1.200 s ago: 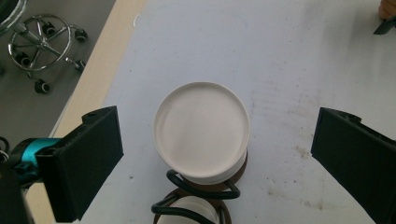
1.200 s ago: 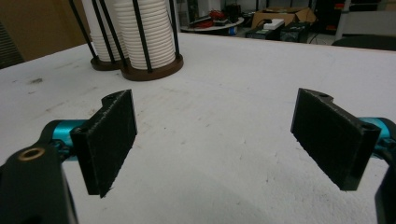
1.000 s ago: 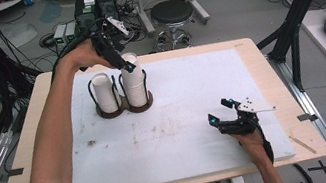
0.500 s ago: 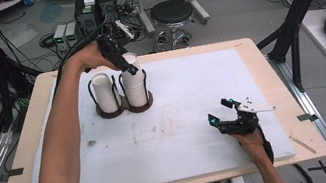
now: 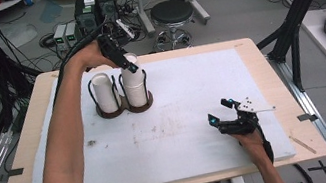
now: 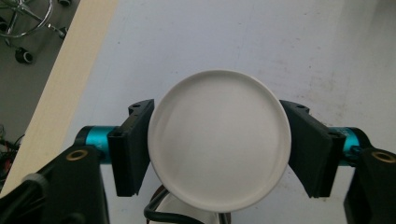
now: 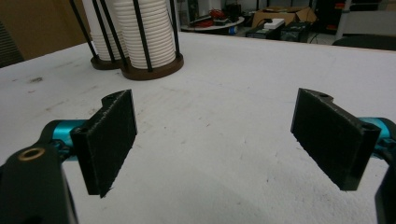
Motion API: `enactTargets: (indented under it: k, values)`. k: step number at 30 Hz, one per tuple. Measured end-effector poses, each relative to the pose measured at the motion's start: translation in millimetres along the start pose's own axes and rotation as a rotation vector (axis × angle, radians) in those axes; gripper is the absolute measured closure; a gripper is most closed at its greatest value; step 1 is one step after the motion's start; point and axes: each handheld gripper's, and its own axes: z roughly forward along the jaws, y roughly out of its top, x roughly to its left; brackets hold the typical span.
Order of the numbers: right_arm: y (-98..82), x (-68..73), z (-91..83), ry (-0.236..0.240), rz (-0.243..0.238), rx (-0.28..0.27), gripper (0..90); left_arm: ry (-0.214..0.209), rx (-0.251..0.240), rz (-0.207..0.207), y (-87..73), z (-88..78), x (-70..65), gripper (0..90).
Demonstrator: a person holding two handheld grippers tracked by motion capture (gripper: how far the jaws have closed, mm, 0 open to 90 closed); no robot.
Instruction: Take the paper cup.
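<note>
- Right gripper (image 5: 221, 110) rests low on the white surface (image 5: 184, 138), fingers (image 7: 109, 140) wide apart with only bare surface between them
- Left gripper (image 5: 119, 58), farther off, has its fingers (image 6: 133, 147) clamped on either side of a white cup (image 6: 219, 140), lifted above the stack in the wire cup holder (image 5: 137, 93)

Both grippers (image 7: 212, 140) have flat black jaws on teal barrels; the right gripper (image 5: 234, 118) carries a grey plate.

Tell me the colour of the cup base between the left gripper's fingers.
White: the cup shows best in the left gripper view.
</note>
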Motion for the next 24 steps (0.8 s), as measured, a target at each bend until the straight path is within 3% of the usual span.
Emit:
enactTargets:
  k: [15,24]
  values:
    - [0.0,0.5,0.1,0.002,0.004,0.007,14.8,0.002,0.013,-0.012,1.5,-0.4,0.0,32.0]
    - [0.1,0.3,0.2,0.002,0.003,0.007,14.8,0.005,-0.016,-0.037,1.2,-6.9,1.4,32.6]
